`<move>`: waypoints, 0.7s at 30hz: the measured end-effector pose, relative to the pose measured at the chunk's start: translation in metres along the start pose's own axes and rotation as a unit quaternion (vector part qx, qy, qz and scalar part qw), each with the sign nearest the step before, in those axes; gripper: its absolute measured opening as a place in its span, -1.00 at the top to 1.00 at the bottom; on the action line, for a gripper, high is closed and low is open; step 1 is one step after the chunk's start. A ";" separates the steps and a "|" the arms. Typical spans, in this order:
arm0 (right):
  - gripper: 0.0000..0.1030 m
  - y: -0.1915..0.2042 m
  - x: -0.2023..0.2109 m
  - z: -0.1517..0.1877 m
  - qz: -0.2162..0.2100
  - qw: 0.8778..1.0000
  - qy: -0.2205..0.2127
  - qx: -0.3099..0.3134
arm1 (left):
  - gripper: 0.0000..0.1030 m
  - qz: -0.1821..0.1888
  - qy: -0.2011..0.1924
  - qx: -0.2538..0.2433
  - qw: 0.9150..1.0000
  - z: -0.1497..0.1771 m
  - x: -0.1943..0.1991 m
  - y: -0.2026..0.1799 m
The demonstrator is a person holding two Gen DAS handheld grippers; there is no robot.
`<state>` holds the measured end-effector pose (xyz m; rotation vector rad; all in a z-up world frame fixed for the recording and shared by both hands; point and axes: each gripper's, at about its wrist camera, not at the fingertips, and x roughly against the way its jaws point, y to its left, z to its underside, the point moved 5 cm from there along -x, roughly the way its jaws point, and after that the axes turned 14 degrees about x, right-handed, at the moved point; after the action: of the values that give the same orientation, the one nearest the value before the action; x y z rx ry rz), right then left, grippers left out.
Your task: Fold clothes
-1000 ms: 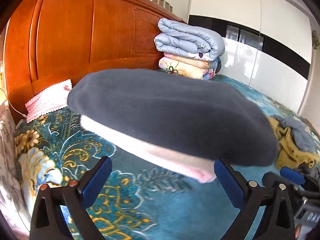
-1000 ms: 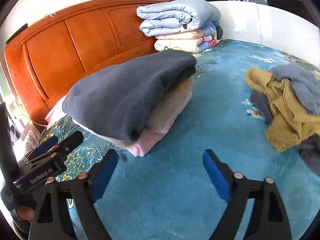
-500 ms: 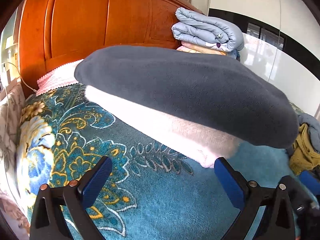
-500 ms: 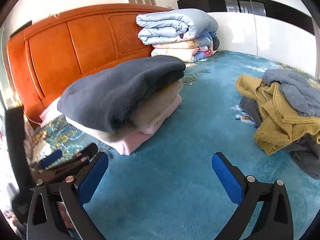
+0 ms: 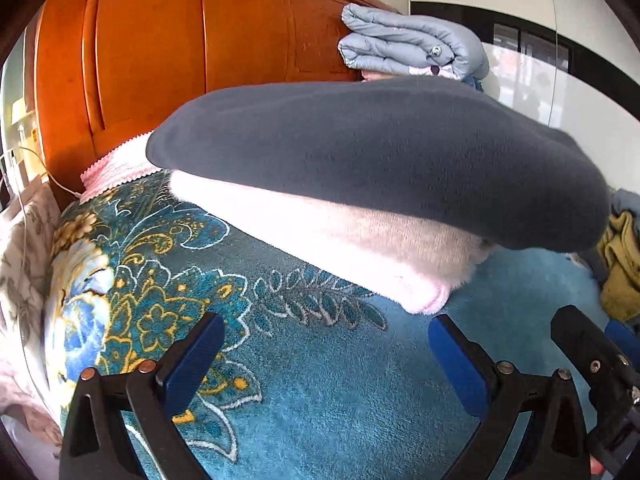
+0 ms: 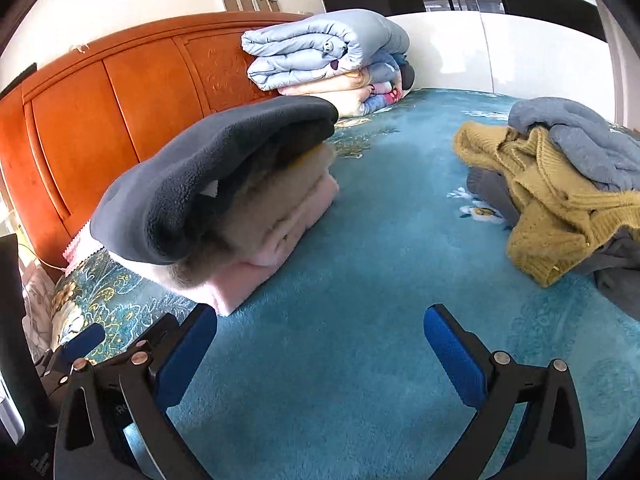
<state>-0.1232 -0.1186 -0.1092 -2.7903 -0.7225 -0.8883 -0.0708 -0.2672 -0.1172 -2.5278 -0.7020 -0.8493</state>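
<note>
A stack of folded clothes lies on the blue bedspread: a dark grey fleece (image 5: 380,152) (image 6: 208,176) on top, cream and pink garments (image 5: 360,248) (image 6: 276,224) beneath. My left gripper (image 5: 324,344) is open and empty, just in front of the stack. My right gripper (image 6: 320,340) is open and empty, in front of and to the right of the stack. A loose heap of unfolded clothes lies to the right: a mustard knit sweater (image 6: 536,200), a grey-blue garment (image 6: 580,140) and a dark grey one (image 6: 624,272).
The orange wooden headboard (image 5: 180,60) (image 6: 100,120) stands behind the stack. Folded quilts (image 5: 412,48) (image 6: 328,52) are piled against it. A white wall with a dark band (image 6: 500,32) bounds the far side. The left gripper's body (image 6: 72,352) shows at the right view's lower left.
Both grippers have drawn back from the folded stack and stayed open. The right view has turned right, so the unfolded heap shows more fully.
</note>
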 end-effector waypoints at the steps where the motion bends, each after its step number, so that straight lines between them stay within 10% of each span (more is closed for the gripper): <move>1: -1.00 0.001 -0.001 0.000 0.000 1.000 0.001 0.003 | -1.00 -0.004 0.002 -0.001 1.000 0.000 -0.001 0.000; 21: -1.00 0.012 -0.001 -0.003 -0.012 1.000 0.002 0.025 | -1.00 -0.033 0.005 0.012 0.999 -0.001 -0.005 0.007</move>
<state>-0.1192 -0.1305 -0.1069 -2.7400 -0.7683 -0.8682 -0.0709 -0.2748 -0.1214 -2.4900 -0.7907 -0.8689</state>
